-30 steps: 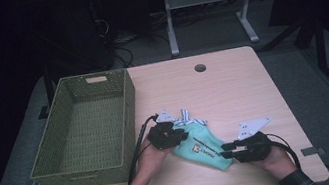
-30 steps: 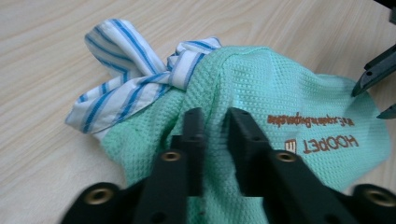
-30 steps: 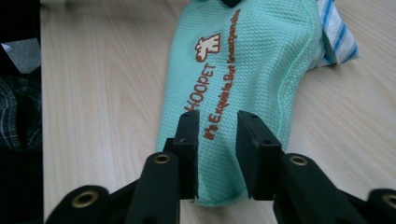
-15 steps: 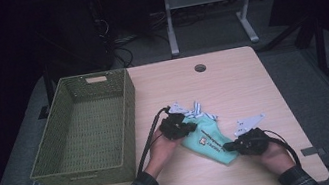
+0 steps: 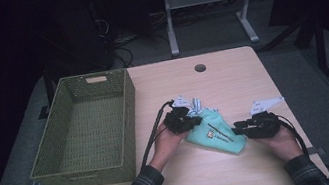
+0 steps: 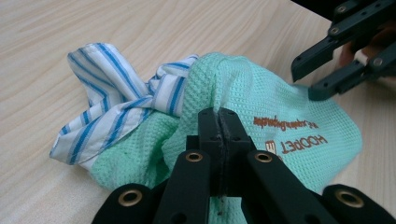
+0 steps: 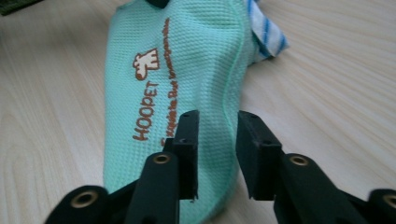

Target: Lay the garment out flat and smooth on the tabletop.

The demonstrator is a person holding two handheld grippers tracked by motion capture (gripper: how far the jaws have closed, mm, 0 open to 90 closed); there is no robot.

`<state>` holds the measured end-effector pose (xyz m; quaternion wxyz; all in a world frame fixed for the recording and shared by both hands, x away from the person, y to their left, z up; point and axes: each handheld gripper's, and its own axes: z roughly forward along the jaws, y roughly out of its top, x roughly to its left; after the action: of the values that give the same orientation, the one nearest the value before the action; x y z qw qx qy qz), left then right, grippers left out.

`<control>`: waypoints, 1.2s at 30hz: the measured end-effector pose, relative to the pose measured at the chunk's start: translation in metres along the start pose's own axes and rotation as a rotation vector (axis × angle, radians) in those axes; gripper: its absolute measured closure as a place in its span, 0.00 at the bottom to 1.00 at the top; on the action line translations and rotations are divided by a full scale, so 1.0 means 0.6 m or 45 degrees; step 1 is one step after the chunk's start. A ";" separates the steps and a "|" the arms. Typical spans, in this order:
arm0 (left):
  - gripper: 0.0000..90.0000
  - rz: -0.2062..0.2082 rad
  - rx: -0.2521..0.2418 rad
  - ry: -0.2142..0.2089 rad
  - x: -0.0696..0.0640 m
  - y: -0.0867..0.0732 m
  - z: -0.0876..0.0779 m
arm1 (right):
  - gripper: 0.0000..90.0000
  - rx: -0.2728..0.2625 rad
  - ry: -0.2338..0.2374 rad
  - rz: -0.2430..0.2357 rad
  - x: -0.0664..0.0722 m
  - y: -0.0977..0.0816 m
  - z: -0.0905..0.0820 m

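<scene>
Bare table (image 5: 231, 76) behind (wide); basket (image 5: 83, 131) walls the left

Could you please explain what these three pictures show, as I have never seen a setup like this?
No robot here: a person at a wooden table holds a hand-operated claw in each hand. One picture looks down from above; the other two come from cameras riding on each claw, looking along its black jaws. On the table lie a green woven basket, a mint-green waffle cloth printed HOOPET and a blue-and-white striped cloth bunched against it. The left claw is shut, pinching a fold of the green cloth. The right claw is open, its jaws above that cloth's other end, gripping nothing.
</scene>
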<state>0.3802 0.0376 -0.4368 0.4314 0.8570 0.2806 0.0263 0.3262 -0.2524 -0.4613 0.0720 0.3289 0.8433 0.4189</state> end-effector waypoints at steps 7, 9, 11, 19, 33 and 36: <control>0.99 0.005 -0.024 -0.010 -0.008 0.002 -0.012 | 0.97 0.008 0.007 -0.013 0.003 0.012 0.014; 0.99 0.005 -0.030 -0.021 -0.013 0.001 -0.019 | 0.98 0.000 0.005 -0.024 0.006 0.016 0.012; 0.99 0.012 -0.036 -0.031 -0.016 -0.001 -0.026 | 0.99 -0.009 0.010 -0.042 0.012 0.020 0.006; 0.99 0.028 -0.059 -0.067 -0.041 -0.021 -0.070 | 0.98 -0.094 0.042 -0.142 0.054 0.029 -0.025; 0.98 0.000 0.081 -0.086 -0.077 -0.109 -0.111 | 0.95 -0.015 0.184 -0.228 0.131 0.011 -0.008; 0.98 0.002 0.115 -0.083 -0.077 -0.124 -0.111 | 0.91 -0.045 0.195 -0.226 0.131 0.014 -0.008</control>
<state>0.2881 0.0975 -0.4425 0.4011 0.8763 0.2665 -0.0142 0.2675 -0.2036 -0.4397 0.0499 0.2187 0.8646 0.4495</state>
